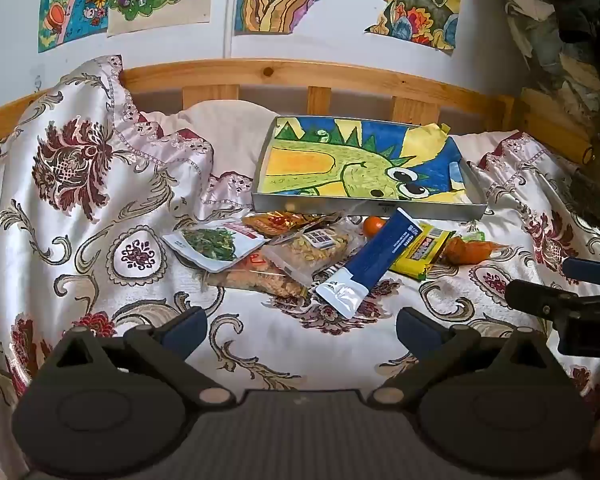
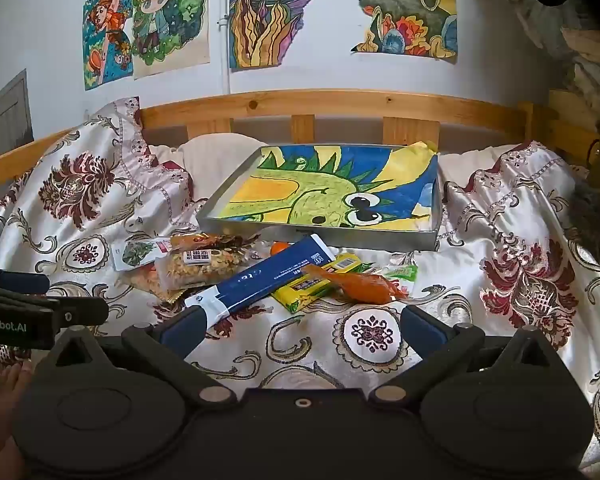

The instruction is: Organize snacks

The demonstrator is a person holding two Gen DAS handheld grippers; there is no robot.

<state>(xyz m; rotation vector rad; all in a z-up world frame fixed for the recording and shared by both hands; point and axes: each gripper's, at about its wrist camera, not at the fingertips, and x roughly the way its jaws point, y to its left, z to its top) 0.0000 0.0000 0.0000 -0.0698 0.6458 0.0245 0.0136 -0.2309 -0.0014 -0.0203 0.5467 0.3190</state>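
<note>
Snacks (image 1: 300, 252) heaped on bedspread (image 1: 100, 208) just before tray (image 1: 364, 206), none inside yet. Nothing sorted; all left to move. Left gripper (image 1: 300, 326) and right gripper (image 2: 300, 326) spread wide, holding nothing.

Leaving bare bedspread (image 1: 300, 344) open near both grippers. Blocking the middle: a heap of snack packets (image 1: 300, 252) lying just near of the metal tray (image 1: 364, 210). Closing off the far side: the wooden bed rail (image 1: 300, 76). Rising at left: bunched fabric (image 1: 100, 140).
</note>
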